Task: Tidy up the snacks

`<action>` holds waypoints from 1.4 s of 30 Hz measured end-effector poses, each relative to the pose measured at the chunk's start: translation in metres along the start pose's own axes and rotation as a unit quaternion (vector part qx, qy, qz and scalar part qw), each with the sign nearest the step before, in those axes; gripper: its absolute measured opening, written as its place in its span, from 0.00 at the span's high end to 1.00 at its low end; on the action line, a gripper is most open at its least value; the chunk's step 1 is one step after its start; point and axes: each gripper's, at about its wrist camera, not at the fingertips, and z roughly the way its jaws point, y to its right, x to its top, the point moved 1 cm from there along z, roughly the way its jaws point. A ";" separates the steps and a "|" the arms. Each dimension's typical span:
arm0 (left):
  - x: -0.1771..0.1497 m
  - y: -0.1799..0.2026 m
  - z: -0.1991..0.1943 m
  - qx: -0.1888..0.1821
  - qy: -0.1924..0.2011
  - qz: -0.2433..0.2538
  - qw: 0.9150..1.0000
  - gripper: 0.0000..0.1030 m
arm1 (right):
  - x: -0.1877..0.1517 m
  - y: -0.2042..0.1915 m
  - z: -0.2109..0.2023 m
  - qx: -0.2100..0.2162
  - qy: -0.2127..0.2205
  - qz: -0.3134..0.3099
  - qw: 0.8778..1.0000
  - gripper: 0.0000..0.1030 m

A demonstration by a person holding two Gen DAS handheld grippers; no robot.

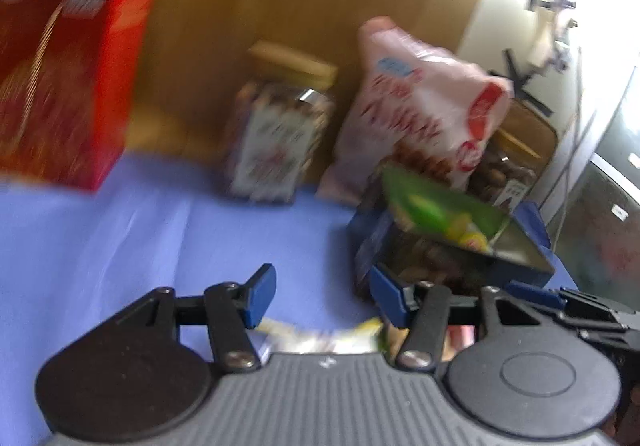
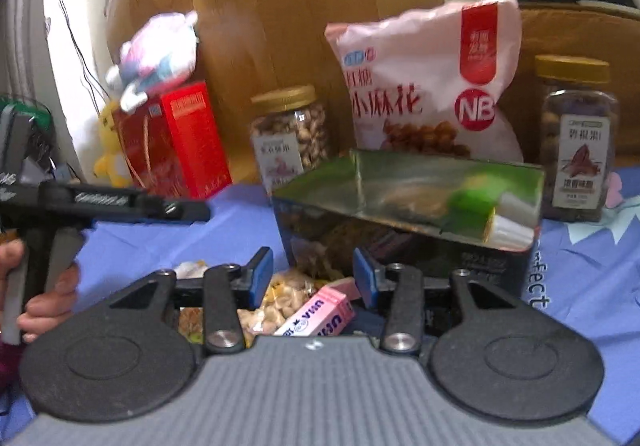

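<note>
Standing apart with nothing gripped between the blue pads, the right gripper [image 2: 313, 276] is held partly open over a small heap of loose snacks. A pink candy box [image 2: 320, 316] is seen just below and between its fingers, tilted, with a clear packet of pale nuts [image 2: 276, 300] beside it toward the left finger. Directly beyond the fingertips an open dark blue tin [image 2: 404, 221] is set on the blue cloth [image 2: 592, 258], and a green packet [image 2: 472, 201] is seen inside it toward the right. Farther beyond the tin, a pink bag of twists [image 2: 432, 85] is propped upright, flanked by a gold-lidded nut jar [image 2: 290, 133] to the left and a second jar [image 2: 576, 137] to the right. A red carton [image 2: 180, 141] with a plush toy [image 2: 156, 53] on top is placed well left of the fingers.

The left gripper [image 1: 322, 298] is likewise held partly open and empty; its picture is blurred. The same tin [image 1: 452, 254] lies just beyond its right finger, and small wrappers, too blurred to identify, are glimpsed below the fingers. In the right wrist view, the left gripper's handle is seen at far left, held in a hand [image 2: 48, 302].
</note>
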 end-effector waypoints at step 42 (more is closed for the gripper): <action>-0.066 -0.049 -0.063 -0.043 0.043 -0.105 0.993 0.45 | -0.041 -0.125 -0.044 0.152 0.011 -0.233 0.960 0.44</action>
